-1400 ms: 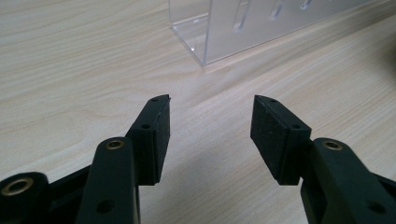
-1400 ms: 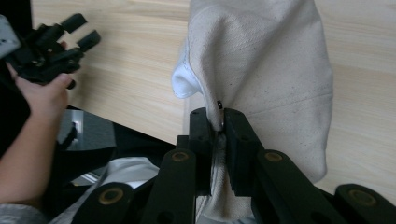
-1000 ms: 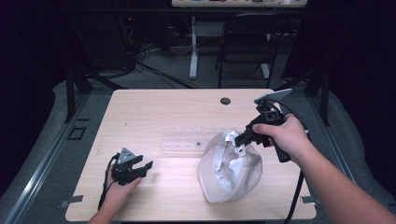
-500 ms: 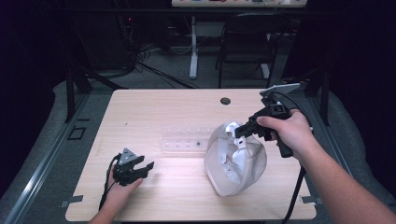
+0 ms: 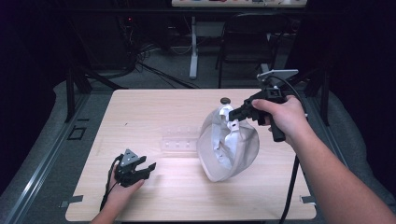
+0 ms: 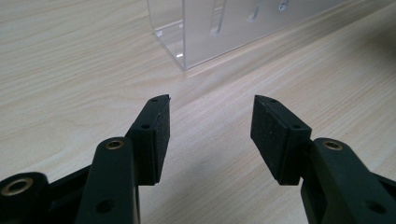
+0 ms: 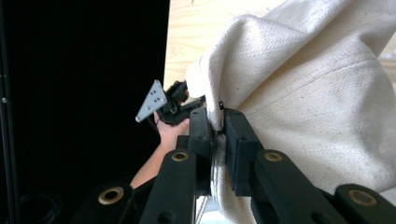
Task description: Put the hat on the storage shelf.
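my right claw (image 5: 232, 113) clamps the white cloth cap (image 5: 228, 148) by its edge, lifted off the counter (image 5: 140, 112); my left claw (image 5: 144, 169) rests open, empty, near the clear rack (image 5: 179, 140)

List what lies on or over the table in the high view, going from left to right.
left gripper → clear plastic rack → cream cloth cap → right gripper, shut on the cap's edge
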Available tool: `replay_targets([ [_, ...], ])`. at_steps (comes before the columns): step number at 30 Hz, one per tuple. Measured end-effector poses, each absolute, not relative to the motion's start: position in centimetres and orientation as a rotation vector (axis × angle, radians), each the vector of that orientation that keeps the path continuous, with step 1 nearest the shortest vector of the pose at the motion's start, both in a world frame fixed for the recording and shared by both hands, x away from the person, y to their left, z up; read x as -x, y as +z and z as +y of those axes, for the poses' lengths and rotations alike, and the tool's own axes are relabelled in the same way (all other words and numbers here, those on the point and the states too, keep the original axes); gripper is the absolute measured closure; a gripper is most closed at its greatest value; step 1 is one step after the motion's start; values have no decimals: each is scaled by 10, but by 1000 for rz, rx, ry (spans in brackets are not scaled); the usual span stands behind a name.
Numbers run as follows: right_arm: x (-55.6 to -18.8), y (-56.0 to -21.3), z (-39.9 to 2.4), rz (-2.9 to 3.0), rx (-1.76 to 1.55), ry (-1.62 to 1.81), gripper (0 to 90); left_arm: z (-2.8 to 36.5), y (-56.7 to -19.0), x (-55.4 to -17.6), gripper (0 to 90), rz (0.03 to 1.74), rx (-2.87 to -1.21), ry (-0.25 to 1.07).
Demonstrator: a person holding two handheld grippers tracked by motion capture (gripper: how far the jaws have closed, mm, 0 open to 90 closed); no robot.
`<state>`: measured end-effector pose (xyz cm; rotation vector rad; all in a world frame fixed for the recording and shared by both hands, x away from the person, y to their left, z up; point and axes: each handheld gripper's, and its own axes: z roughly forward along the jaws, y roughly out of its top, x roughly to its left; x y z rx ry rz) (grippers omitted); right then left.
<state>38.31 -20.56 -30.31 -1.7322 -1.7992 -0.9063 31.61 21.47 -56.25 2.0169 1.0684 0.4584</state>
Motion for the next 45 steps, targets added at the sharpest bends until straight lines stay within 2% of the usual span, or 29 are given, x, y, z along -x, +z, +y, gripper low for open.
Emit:
replay_targets([
  [14, -398, -293, -196, -1776, 1748, -979, 826, 193, -548, -309, 472, 993, -2013, 419],
  [33, -410, -288, -191, -1766, 1790, -1028, 826, 101, -510, -303, 452, 728, -2007, 352],
  [45, -413, -287, -182, -1762, 1803, -1052, 826, 46, -496, -294, 406, 584, -2026, 369],
])
